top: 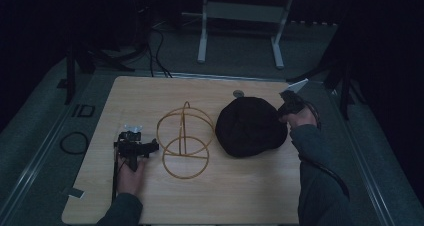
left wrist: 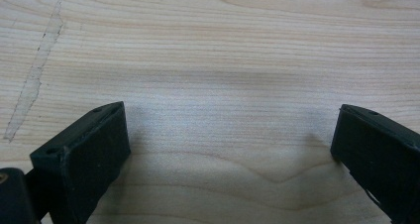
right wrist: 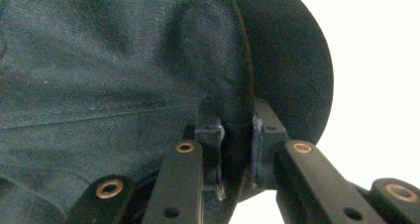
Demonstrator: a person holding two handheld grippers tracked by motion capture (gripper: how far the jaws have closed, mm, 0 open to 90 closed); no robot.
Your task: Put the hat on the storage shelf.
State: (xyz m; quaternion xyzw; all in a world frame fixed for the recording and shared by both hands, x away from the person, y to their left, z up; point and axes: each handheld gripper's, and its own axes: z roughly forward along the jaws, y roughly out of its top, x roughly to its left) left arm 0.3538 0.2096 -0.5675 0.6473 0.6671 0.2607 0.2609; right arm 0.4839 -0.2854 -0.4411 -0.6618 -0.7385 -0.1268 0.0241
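Over at the left of the pale wooden table [top: 235,196], the person's left hand [top: 131,176] rests the left gripper [top: 134,145] on the bare wood, its two black jaws spread wide apart with nothing between them. Just to its right stands a yellow wire frame of crossed hoops [top: 183,141], upright on its round base, close beside the black fabric cap [top: 250,127] that lies right of centre. At the cap's right edge the right gripper [right wrist: 236,149], held in the right hand [top: 299,117], has its jaws pinched together on the cap's edge where crown and brim meet.
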